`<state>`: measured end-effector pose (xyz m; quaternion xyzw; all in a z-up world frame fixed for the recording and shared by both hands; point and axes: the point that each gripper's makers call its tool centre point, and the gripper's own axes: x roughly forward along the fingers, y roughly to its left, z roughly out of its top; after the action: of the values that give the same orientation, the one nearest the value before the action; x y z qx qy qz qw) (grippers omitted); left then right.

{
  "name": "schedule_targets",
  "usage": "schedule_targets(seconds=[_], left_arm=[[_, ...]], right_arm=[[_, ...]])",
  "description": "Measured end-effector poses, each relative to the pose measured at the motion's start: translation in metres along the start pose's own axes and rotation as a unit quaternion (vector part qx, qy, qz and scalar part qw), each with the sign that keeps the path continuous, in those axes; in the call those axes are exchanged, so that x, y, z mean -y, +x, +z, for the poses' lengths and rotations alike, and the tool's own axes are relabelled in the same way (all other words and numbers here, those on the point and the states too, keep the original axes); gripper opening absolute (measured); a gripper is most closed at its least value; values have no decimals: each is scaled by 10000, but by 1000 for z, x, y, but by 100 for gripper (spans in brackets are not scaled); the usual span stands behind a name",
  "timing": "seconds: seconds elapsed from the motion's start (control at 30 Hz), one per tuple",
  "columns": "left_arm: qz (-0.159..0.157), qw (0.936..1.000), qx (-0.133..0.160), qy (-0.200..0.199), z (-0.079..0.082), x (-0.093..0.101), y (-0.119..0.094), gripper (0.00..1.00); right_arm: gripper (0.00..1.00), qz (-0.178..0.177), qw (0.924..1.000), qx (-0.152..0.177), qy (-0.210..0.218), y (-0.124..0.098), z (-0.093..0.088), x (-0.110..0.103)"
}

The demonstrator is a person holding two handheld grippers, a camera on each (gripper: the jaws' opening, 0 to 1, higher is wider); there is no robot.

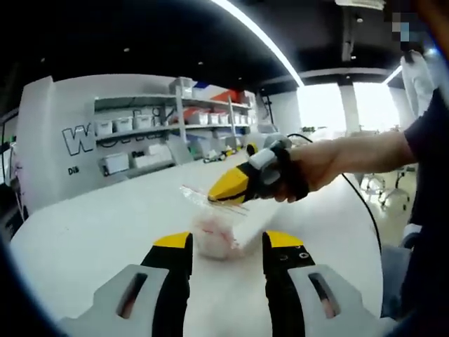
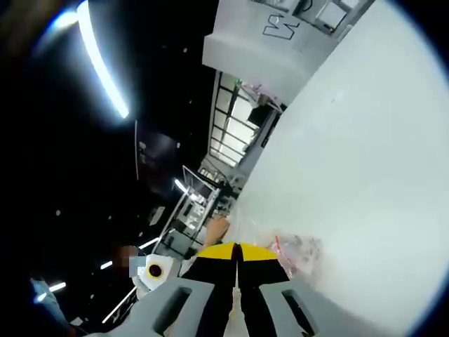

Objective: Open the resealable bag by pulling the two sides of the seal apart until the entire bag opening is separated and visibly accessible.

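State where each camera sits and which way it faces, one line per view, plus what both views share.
Left gripper view: rides the left hand-held gripper, jaws open, facing across the white table toward shelves; a person's hand holds the right hand-held gripper.
Right gripper view: rides the right hand-held gripper, jaws shut on the bag, rolled steeply.
Shared: bag and table.

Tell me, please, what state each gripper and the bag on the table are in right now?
Left gripper: open, jaws apart either side of the bag, not touching it.
Right gripper: shut on the bag's top edge.
Resealable bag: clear, resting on the white table, top edge lifted; whether the seal has parted cannot be told.
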<state>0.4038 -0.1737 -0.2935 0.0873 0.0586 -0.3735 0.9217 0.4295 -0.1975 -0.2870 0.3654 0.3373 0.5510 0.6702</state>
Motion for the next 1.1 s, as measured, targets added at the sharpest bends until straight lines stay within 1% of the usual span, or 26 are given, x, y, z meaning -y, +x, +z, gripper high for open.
schedule_targets(seconds=[0.43, 0.77, 0.93, 1.1], left_arm=[[3, 10000, -15, -12, 4, 9, -1, 40], [-7, 9999, 113, -107, 22, 15, -3, 40], [4, 9997, 132, -228, 26, 14, -2, 40], [-20, 9984, 110, -562, 24, 10, 2, 39]], right_arm=[[0, -13, 10000, 7, -13, -3, 0, 1], [0, -10, 10000, 27, -8, -4, 1, 2], [0, 4, 10000, 30, -3, -3, -1, 1], [0, 7, 10000, 31, -31, -3, -1, 0]])
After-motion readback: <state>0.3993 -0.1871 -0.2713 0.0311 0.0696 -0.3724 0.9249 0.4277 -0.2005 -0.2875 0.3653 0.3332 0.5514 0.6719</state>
